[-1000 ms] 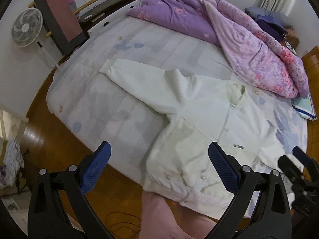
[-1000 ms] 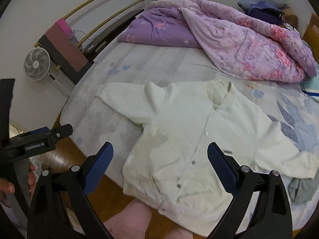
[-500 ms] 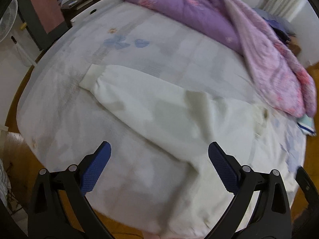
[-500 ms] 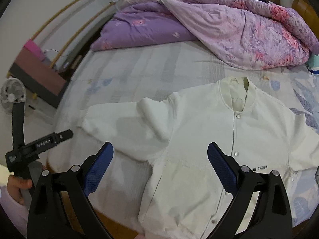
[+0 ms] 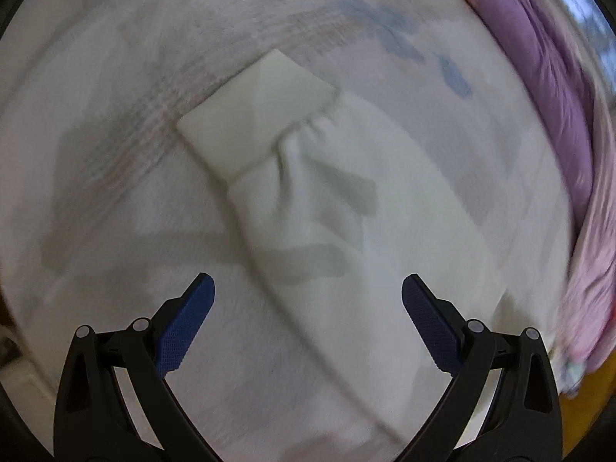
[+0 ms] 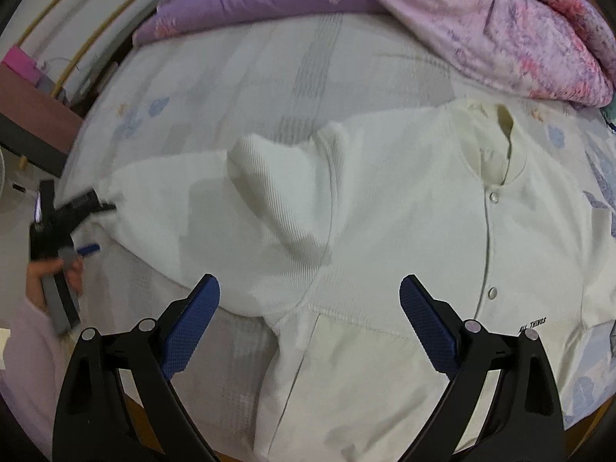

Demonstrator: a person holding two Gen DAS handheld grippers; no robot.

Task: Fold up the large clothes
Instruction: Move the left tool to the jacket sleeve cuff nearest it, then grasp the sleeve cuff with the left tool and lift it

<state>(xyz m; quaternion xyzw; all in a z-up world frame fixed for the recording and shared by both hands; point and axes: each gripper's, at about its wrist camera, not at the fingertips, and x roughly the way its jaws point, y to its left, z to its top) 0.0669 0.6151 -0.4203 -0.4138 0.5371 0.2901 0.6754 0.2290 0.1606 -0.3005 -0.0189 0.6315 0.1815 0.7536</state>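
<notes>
A cream button-up jacket lies front up and spread out on the bed. Its left sleeve runs out flat, ending in a ribbed cuff. My left gripper hovers open just above that sleeve, short of the cuff, with nothing between its blue pads. The right wrist view shows the left gripper at the sleeve's end, held by a hand. My right gripper is open over the jacket's armpit and chest, holding nothing. A raised fold stands up at the shoulder.
The bed sheet is pale with faint blue prints. A purple and pink quilt is heaped along the far side. A dark cabinet stands to the left of the bed. The bed's near edge runs below the jacket hem.
My left gripper has moved forward and down along the sleeve toward its cuff. My right gripper has come closer over the jacket's shoulder and chest. Both stay open.
</notes>
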